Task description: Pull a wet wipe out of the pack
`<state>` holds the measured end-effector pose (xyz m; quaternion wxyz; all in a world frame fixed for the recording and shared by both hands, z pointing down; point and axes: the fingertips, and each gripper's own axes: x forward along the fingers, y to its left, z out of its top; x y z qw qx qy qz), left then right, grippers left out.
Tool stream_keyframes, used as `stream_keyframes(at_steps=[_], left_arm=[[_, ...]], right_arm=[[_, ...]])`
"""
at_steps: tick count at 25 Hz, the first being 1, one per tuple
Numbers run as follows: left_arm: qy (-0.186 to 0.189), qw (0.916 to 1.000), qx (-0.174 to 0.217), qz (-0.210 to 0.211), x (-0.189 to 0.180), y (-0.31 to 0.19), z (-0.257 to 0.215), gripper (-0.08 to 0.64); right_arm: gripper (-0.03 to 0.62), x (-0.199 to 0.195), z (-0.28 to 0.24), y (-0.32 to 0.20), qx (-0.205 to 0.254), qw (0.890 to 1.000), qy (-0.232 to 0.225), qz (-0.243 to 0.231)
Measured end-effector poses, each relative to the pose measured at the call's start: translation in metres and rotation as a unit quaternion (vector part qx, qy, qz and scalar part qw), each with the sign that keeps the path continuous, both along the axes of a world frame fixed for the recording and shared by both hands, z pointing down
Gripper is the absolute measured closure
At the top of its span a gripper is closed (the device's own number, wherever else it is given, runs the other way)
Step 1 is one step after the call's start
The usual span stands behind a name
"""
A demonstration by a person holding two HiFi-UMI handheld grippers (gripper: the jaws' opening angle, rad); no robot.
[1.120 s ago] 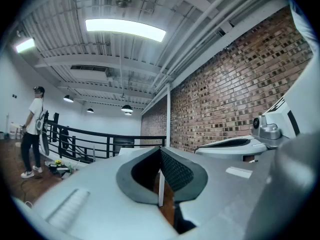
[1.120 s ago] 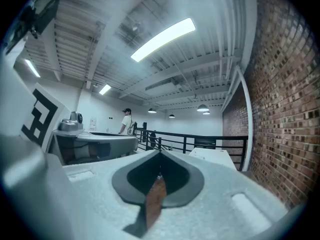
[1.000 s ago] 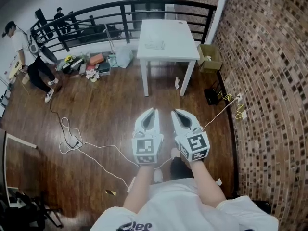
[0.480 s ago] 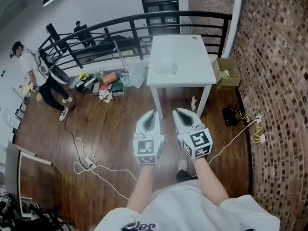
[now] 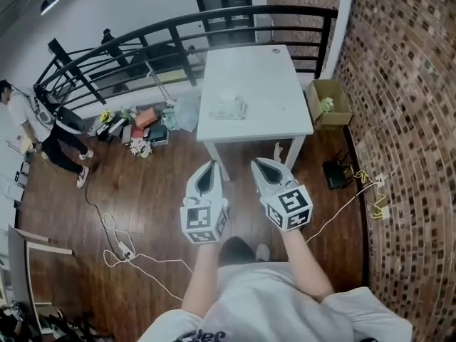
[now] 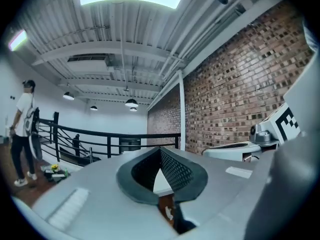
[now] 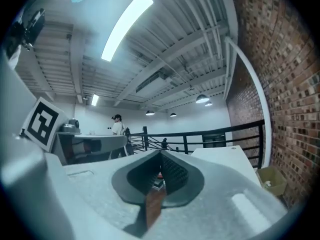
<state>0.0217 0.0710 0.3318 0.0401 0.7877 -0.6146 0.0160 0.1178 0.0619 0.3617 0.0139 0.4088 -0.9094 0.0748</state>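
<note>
Now left tool (image 5: 211, 164), right tool (image 5: 258, 162) both closed; empty

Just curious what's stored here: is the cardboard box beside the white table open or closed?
Open: the cardboard box has no lid over its top, and something pale lies inside.

White tabletop (image 5: 281, 109) before black railing (image 5: 178, 21), brick wall (image 5: 406, 120) at right, open cardboard box (image 5: 329, 100) between tabletop and wall, wooden floor (image 5: 153, 191) with white cable (image 5: 137, 256) trailing across, clutter (image 5: 135, 125) heaped below railing, person (image 5: 44, 135) at far left.
</note>
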Motion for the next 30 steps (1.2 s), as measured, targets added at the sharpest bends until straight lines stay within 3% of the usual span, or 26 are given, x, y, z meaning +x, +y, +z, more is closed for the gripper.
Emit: stream_keyframes(at_steps=[8,12,16,18,20,22,30], left_arm=[[-0.022,0.9997,0.001,0.009,-0.027,-0.11,0.026,0.545],[-0.033,0.9986,0.017,0.038,-0.03,-0.196,0.015,0.545],[-0.051,0.996,0.04,0.062,-0.062,-0.279,-0.003,0.545],[-0.05,0.9942,0.043,0.085,-0.079,-0.312,-0.01,0.544],[-0.034,0.9912,0.031,0.124,-0.085,-0.335,-0.008,0.545],[-0.018,0.9884,0.02,0.15,-0.087,-0.352,0.0,0.545],[-0.034,0.9835,-0.002,0.178,-0.079,-0.396,0.044,0.545]], right_arm=[[0.604,-0.035,0.023,-0.093,-0.009,0.999,0.018,-0.028],[0.604,-0.04,0.028,-0.179,-0.016,0.999,0.03,-0.021],[0.604,-0.067,-0.002,-0.26,0.008,0.999,0.041,-0.024],[0.604,-0.073,-0.01,-0.293,0.015,0.999,0.051,0.007],[0.604,-0.073,-0.005,-0.32,0.008,0.997,0.055,0.053],[0.603,-0.078,0.003,-0.338,0.0,0.996,0.05,0.067],[0.603,-0.056,0.035,-0.383,-0.025,0.998,0.048,0.043]])
